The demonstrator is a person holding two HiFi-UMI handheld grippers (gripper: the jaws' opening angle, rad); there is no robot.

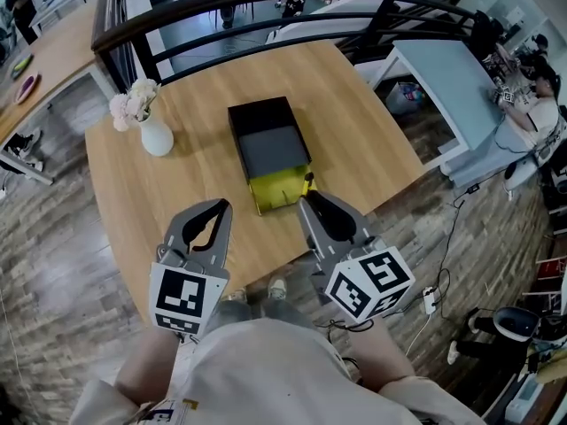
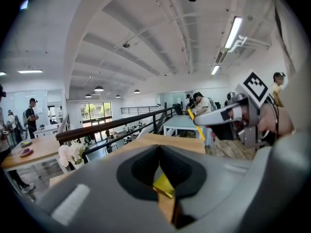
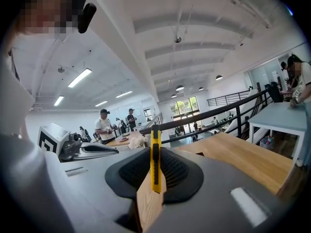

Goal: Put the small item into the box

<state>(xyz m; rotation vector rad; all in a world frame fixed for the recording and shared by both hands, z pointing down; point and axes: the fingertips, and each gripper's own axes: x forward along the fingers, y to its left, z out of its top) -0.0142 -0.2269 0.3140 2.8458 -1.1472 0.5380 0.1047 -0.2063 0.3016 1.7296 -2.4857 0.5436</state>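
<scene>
Yellow utility knife [image 3: 155, 159] upright in grip of right tool [image 1: 310, 204] (left tool [image 1: 223, 207] closed, empty)

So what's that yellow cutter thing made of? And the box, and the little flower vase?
The utility knife looks like plastic: bright yellow, smooth, with a black strip. The box seems to be cardboard, matte black with a yellow near end, though I can't be sure. The vase looks ceramic: plain white, smooth, maybe painted glass.
</scene>
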